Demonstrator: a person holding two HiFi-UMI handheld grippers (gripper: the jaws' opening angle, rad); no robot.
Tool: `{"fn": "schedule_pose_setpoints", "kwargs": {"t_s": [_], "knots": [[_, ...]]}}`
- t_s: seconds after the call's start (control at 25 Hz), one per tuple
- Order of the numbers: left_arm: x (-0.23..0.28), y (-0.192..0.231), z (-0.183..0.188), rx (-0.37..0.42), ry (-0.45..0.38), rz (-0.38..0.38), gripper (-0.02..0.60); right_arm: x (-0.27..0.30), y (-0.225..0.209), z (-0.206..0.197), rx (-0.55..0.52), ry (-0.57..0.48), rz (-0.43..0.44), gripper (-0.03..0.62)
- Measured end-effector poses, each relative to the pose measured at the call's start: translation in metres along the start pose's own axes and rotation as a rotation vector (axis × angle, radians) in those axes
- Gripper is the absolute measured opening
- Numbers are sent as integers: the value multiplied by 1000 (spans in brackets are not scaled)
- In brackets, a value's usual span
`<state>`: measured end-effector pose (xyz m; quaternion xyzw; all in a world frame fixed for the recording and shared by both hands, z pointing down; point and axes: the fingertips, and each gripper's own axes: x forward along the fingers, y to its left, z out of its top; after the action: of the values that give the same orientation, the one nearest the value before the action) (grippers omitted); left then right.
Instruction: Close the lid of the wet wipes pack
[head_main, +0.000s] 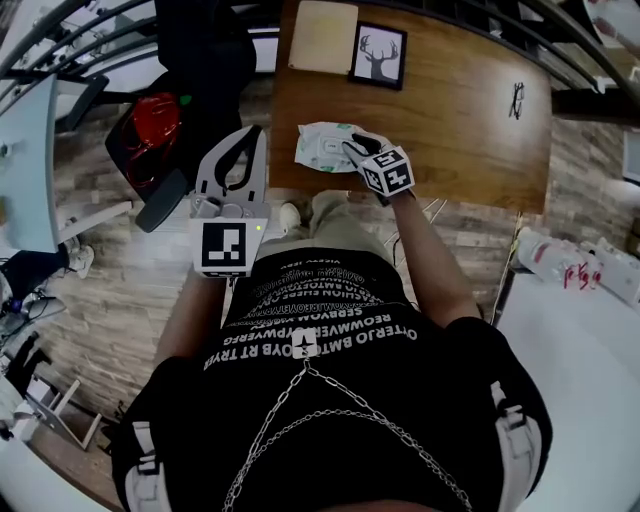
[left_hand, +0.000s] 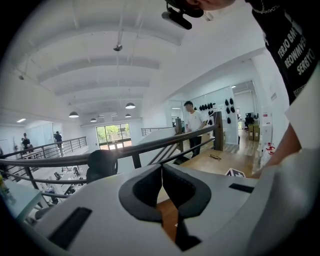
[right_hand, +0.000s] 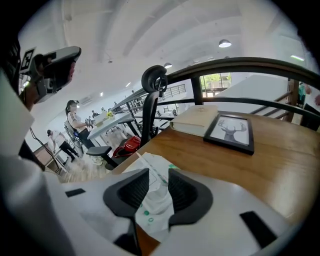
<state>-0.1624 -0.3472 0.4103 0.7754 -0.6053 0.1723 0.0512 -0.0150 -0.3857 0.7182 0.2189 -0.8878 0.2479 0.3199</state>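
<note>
Nearest the head camera: black printed T-shirt with a thin chain across it, both arms reaching forward, a gripper in each hand. Left gripper held off the near edge of the wooden table, above the floor and well apart from the pack. Fingers closed tip to tip with nothing between them (plain in the left gripper view). Right gripper tilted down over the wet wipes pack. Fingers standing fairly wide, one on either side of the pack's top face, pads not seen pressing on it. Pack lying flat near the table's front edge, white wrapper with green print. Cannot tell from either view whether the lid lies fully shut. Farther back on the table, framed deer picture just beside a pale book, both well apart from the pack. Off to the left, black office chair near something red.
</note>
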Motion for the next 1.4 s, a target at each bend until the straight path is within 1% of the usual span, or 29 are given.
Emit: {"fn": "schedule_pose_setpoints", "kwargs": {"t_s": [0.16,0.36,0.48,0.6,0.72,0.8,0.92,1.0,1.12,1.4], "knots": [[-6,-1,-5,6,9,-8,28,0,6,-9,18,10,16,127],[-15,0,-9,8,15,-9,28,-4,12,-11,13,29,40,127],[-19,2,-8,11,11,-9,28,-9,14,-5,41,5,66,127],[-21,4,-7,18,9,-10,28,-14,18,2,78,-28,115,127],[-24,5,-7,19,6,-9,28,-20,28,8,85,-54,147,127],[-26,5,-9,17,7,-11,28,-22,29,12,82,-76,121,112],[-28,3,-10,24,12,-20,28,-20,22,17,83,-108,46,41],[-29,1,-11,26,14,-26,28,-16,18,16,90,-106,5,28],[-32,-1,-12,21,14,-31,28,-6,19,11,78,-86,-30,20],[-36,4,-13,20,16,-28,28,19,27,-7,46,5,-46,18]]}}
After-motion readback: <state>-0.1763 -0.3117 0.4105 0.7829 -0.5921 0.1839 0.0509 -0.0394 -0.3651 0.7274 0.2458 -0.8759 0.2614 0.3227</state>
